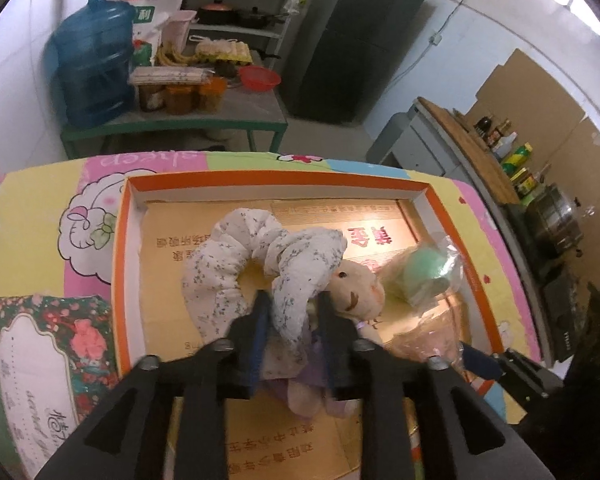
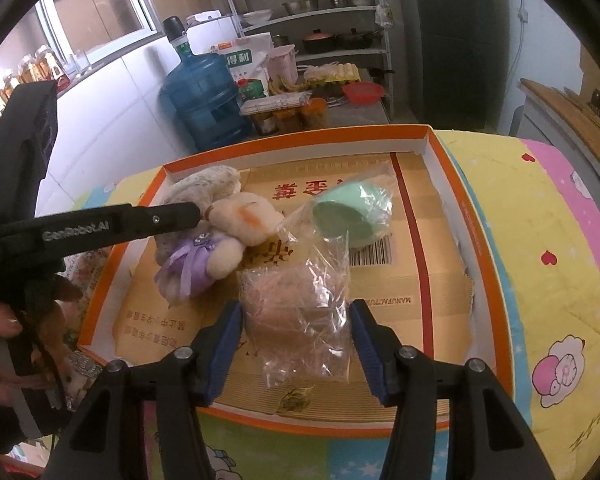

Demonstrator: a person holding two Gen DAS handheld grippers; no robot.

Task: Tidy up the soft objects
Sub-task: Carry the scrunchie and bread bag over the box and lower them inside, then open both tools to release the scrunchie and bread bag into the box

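Observation:
An orange-rimmed cardboard tray (image 1: 276, 179) sits on a cartoon-print cloth. In it lies a plush rabbit doll (image 1: 356, 286) with long floral ears (image 1: 228, 248) and a purple dress. My left gripper (image 1: 292, 304) is shut on one floral ear over the tray. In the right wrist view the doll (image 2: 240, 220) is at the tray's (image 2: 300, 148) left, a bagged green sponge (image 2: 354, 212) behind, and a bagged pink soft item (image 2: 296, 312) in front. My right gripper (image 2: 296, 316) is open with its fingers on either side of the pink bag.
A floral tissue box (image 1: 48, 360) lies left of the tray. Beyond the table stand a blue water jug (image 1: 92, 64), a side table with jars (image 1: 180, 96) and a red bowl, a shelf rack and a dark fridge (image 1: 352, 40). A counter with bottles (image 1: 512, 152) runs on the right.

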